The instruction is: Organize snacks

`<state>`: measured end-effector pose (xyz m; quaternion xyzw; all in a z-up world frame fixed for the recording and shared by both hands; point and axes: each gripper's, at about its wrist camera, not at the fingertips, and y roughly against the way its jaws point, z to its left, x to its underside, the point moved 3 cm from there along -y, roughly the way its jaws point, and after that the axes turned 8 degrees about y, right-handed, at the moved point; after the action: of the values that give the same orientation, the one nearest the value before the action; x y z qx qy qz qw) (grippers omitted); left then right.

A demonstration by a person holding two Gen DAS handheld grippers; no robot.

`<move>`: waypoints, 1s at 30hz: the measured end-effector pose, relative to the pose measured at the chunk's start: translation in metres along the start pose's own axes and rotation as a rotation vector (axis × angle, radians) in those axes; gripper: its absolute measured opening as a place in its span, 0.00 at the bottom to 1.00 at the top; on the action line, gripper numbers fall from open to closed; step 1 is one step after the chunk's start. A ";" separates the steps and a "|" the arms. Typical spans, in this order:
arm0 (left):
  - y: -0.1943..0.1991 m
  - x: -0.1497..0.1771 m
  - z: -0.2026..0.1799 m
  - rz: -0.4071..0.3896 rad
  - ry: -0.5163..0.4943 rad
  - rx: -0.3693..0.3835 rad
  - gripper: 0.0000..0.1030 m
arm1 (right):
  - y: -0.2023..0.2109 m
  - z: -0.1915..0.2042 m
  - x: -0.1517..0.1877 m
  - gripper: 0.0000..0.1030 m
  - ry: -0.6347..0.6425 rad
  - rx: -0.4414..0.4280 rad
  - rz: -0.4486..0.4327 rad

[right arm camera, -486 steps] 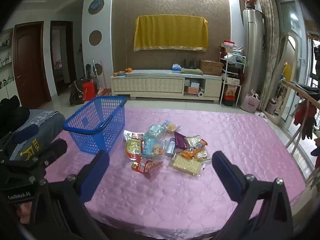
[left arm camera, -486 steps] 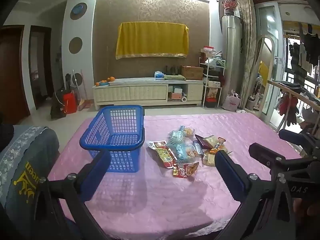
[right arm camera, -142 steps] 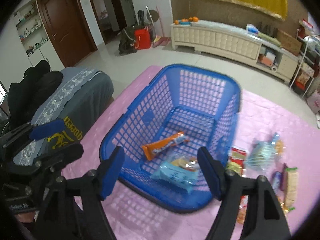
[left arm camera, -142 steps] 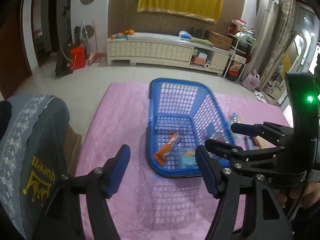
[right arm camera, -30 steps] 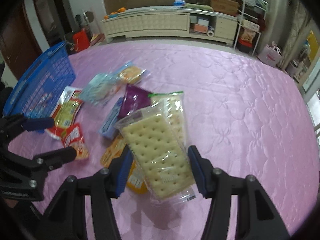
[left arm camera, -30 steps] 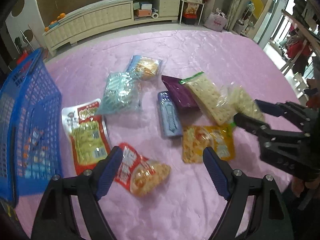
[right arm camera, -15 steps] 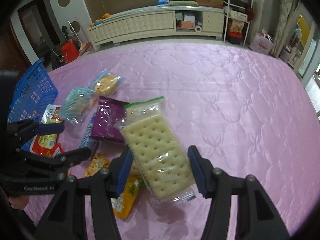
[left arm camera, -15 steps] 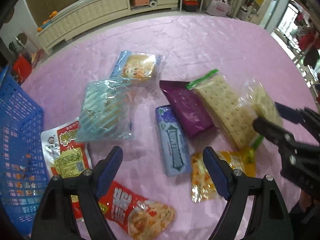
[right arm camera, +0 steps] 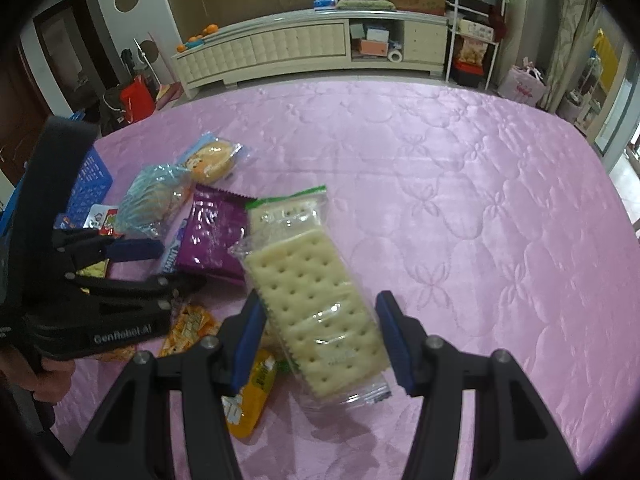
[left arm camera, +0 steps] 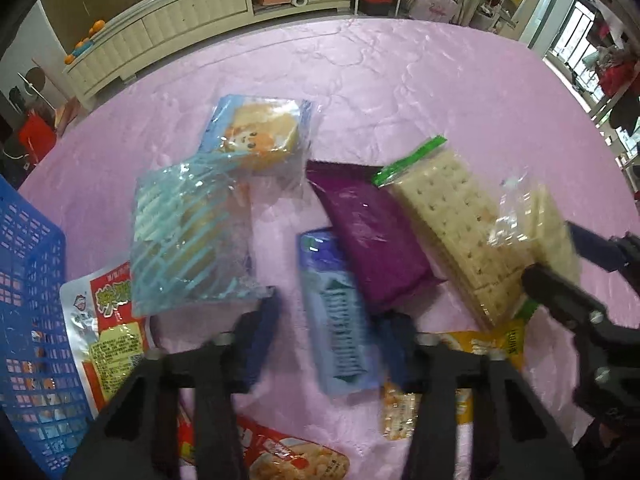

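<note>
The blue basket sits at the left edge of the tabletop, its lattice wall showing small packets inside, too blurred to name.

My left claw points steeply down over the snack pile, its jaws closing around the blue-grey bar that lies flat between them; the blur hides whether the pads touch it yet. My right claw tilts down too and is clamped on a clear cracker pack, lifted off the cloth with its far end pointing away from me. A hand grips the left tool's handle at the near left.

The tabletop wears a glossy pink quilted cloth with stitched flower shapes. A second cracker pack with a green end lies flat beside a shiny purple pouch, which overlaps the bar's right side. Farther left are a crinkly teal-striped clear bag and a bun bag with a cartoon print. A red and white pouch lies against the basket; a yellow packet lies near right.
</note>
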<state>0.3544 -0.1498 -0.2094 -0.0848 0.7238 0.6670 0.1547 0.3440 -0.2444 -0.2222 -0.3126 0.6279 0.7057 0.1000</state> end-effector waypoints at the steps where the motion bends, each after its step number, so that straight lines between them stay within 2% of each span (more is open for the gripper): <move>1: 0.001 0.000 0.000 -0.001 0.000 -0.003 0.29 | -0.001 0.000 0.001 0.59 -0.001 0.000 0.003; 4: 0.006 0.004 -0.005 0.013 0.027 -0.005 0.28 | -0.002 -0.001 0.003 0.59 -0.010 -0.008 0.011; 8: 0.020 0.017 -0.002 -0.021 0.017 -0.011 0.28 | 0.002 0.002 0.009 0.59 -0.021 -0.028 0.015; 11: 0.045 0.029 -0.001 -0.055 0.018 0.007 0.28 | 0.008 0.012 0.009 0.59 -0.010 -0.018 0.027; 16: 0.086 0.043 0.003 -0.127 0.004 0.021 0.28 | 0.035 0.038 0.001 0.59 0.026 -0.017 -0.005; 24: 0.166 0.068 0.045 -0.252 0.055 0.046 0.28 | 0.099 0.088 -0.027 0.59 0.120 0.008 -0.099; 30: 0.212 0.082 0.091 -0.331 0.102 0.011 0.28 | 0.133 0.131 -0.050 0.59 0.192 -0.012 -0.172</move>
<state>0.2181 -0.0328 -0.0433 -0.2359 0.7105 0.6233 0.2261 0.2712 -0.1326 -0.0822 -0.4320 0.6011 0.6652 0.0978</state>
